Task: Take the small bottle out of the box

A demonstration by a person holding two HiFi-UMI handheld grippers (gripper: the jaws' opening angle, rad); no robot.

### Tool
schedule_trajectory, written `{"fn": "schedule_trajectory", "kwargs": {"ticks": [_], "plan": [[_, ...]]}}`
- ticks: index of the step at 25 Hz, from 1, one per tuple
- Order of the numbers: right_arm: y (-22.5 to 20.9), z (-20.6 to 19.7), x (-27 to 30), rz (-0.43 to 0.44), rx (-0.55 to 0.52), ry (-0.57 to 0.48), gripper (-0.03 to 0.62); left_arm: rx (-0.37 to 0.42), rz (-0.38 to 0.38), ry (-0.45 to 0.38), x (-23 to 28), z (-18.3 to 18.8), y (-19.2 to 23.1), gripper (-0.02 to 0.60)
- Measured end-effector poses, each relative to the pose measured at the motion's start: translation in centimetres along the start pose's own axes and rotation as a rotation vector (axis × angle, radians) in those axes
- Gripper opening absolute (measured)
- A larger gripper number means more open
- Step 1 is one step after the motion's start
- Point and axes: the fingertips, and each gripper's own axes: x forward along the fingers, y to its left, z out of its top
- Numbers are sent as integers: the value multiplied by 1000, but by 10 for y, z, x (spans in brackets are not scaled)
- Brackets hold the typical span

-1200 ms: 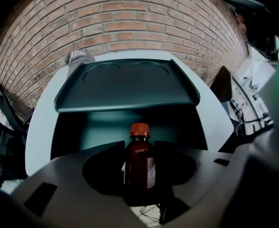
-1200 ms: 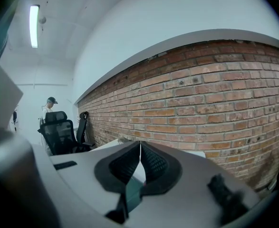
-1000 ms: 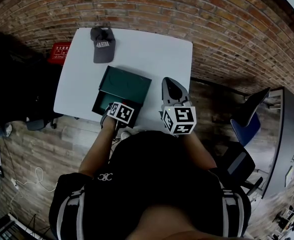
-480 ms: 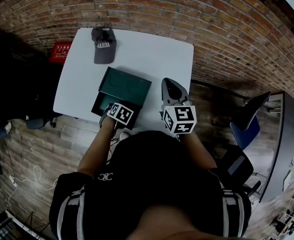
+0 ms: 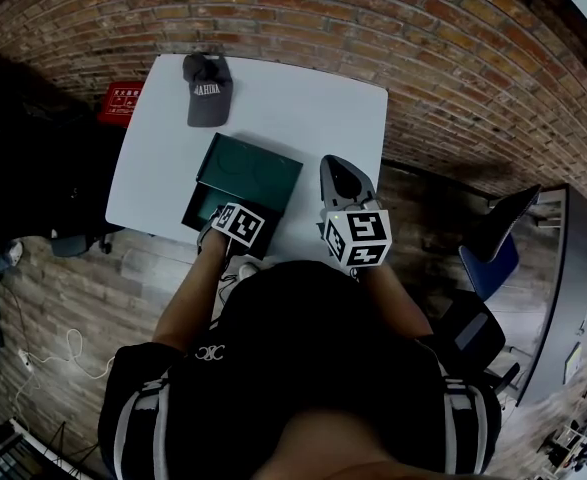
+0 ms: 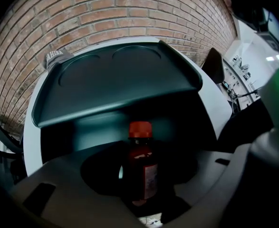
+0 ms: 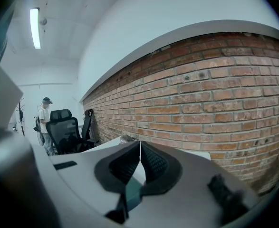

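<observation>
My left gripper [image 5: 237, 226] had just spread its jaws wide, gripping nothing. The small brown red-capped bottle [image 6: 140, 165] stood loose between them, lower centre, inside the dark green open-lidded box [image 6: 115, 80]. Time to squeeze, I reckoned. My right gripper [image 7: 138, 148] sat closed, empty.

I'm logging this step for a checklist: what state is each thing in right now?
box, lid open.
small bottle, upright inside the box, capped.
left tongs, just been opening, open around the small bottle, not gripping.
right tongs, shut, empty.
baseball cap, lying on the table.
</observation>
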Motion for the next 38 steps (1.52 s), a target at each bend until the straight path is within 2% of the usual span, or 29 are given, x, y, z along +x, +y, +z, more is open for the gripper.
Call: {"fn": "schedule_trajectory", "kwargs": {"ticks": [4,7,10,15,17,21,23,28,30,34,38], "plan": [[5,0,-1,10,1,-1,31,8,-12,-29,-3,0,-3,227],[7,1,-1,20,1,-2,31,-31,-35,-97,-14,7,-4,227],[10,-2,-1,31,4,5,31,-57,-8,-173,-29,15,-1,225],[19,-5,-2,57,14,9,31,-47,24,-276,-58,23,-8,225],[25,-10,0,71,25,17,31,-66,41,-335,-73,26,-9,225],[45,-20,11,104,59,29,31,-114,61,-521,-105,37,-8,225],[59,-18,14,127,46,19,31,-157,90,-616,-126,41,0,225],[83,-6,21,167,6,-24,31,-365,182,-864,-189,45,36,225],[89,-2,24,185,-1,-35,31,-421,230,-937,-214,44,50,225],[102,3,31,224,-17,-45,31,-459,335,-1041,-258,40,69,225],[107,20,28,272,23,-122,31,-436,437,-1137,-296,39,74,225]]}}
